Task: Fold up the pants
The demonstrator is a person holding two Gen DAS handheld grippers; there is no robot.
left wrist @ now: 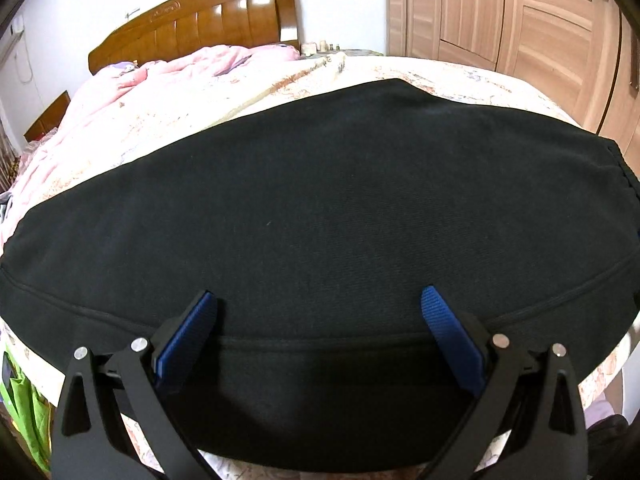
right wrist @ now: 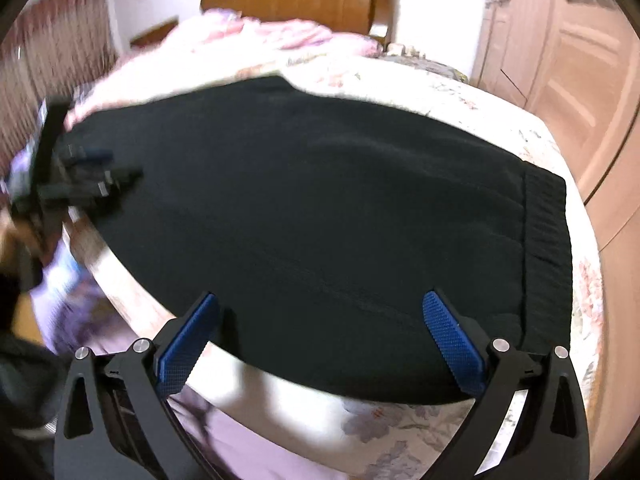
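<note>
**Two claws wide open over black pants on the bed**

Two grippers, both w/ jaws spread wide and nothing between the pads. Left gripper (left wrist: pixel 318 300) hovers over the near edge of the pants (left wrist: pixel 320 216), blue ribbed pads angled outward, black frame w/ silver rivets. A stitched seam curves across the fabric just ahead of the fingertips.

Pants are black, thick knit-looking cloth w/ a fine twill texture, lying flat as a broad slab on the floral bedspread (left wrist: pixel 460 76). Right gripper (right wrist: pixel 320 300) sits over the near hem area; ribbed elastic waistband (right wrist: pixel 548 232) is at the right end, vertical ridges visible.

In the right wrist view the left gripper shows at the pants' far left end, but it's motion-blurred, so can't tell if it touches the cloth.

Behind: rumpled pink quilt (left wrist: pixel 132 92), glossy wooden headboard (left wrist: pixel 208 20), pale wood-grain wardrobe (left wrist: pixel 520 20).
</note>
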